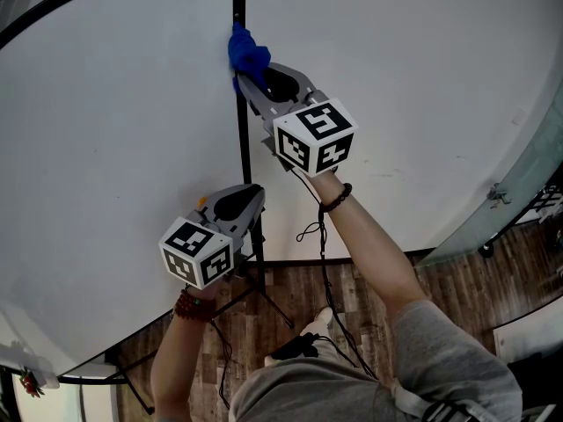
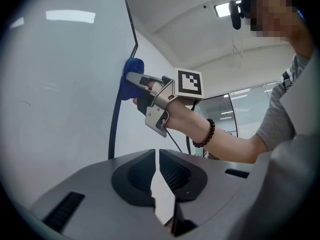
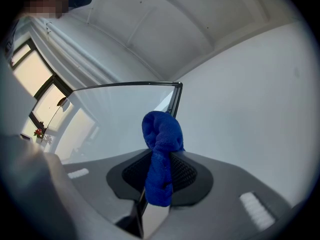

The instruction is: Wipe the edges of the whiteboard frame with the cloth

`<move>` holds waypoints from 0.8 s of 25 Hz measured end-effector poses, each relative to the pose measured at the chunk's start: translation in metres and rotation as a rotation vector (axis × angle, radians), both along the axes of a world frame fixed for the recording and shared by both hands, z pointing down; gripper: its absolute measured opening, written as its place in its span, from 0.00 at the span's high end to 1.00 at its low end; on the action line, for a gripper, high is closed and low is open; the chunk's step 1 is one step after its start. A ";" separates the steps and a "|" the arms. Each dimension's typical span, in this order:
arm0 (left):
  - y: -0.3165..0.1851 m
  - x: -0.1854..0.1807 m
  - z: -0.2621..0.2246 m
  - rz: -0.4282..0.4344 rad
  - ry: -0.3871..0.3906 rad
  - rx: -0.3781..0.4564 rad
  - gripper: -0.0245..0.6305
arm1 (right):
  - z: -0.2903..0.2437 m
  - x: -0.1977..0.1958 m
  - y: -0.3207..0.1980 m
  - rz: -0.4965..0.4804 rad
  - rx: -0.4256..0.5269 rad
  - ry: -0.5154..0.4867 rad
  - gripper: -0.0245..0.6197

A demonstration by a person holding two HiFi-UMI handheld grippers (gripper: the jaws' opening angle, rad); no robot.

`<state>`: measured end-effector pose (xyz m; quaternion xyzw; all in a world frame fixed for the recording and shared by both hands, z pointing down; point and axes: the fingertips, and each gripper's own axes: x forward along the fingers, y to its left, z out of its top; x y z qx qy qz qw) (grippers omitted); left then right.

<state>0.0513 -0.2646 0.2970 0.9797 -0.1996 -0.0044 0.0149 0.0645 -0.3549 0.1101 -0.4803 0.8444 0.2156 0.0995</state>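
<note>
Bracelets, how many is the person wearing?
2. A red bracelet behind the left hand-held gripper, a dark bracelet behind the right hand-held gripper holding the cloth. None seems hidden.

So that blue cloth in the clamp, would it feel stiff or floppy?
Probably floppy: the blue cloth bunches and droops from the jaws of the right gripper. It looks plush and likely light, so it should squash against the black frame edge rather than skid.

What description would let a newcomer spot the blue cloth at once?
Find the large white whiteboard, then its thin black vertical frame edge. High on that edge sits the bunched blue fluffy cloth, pinched in the right gripper; it is the only blue thing there.
</note>
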 end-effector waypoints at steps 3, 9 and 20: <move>-0.001 0.000 0.001 -0.001 -0.003 -0.001 0.92 | 0.004 0.000 -0.001 0.007 0.002 0.005 0.81; 0.001 0.002 0.001 0.005 -0.008 0.000 0.92 | 0.005 0.000 0.000 0.012 0.003 0.002 0.81; 0.001 0.001 0.005 0.004 -0.015 -0.009 0.92 | 0.013 0.001 0.000 0.016 -0.003 -0.003 0.81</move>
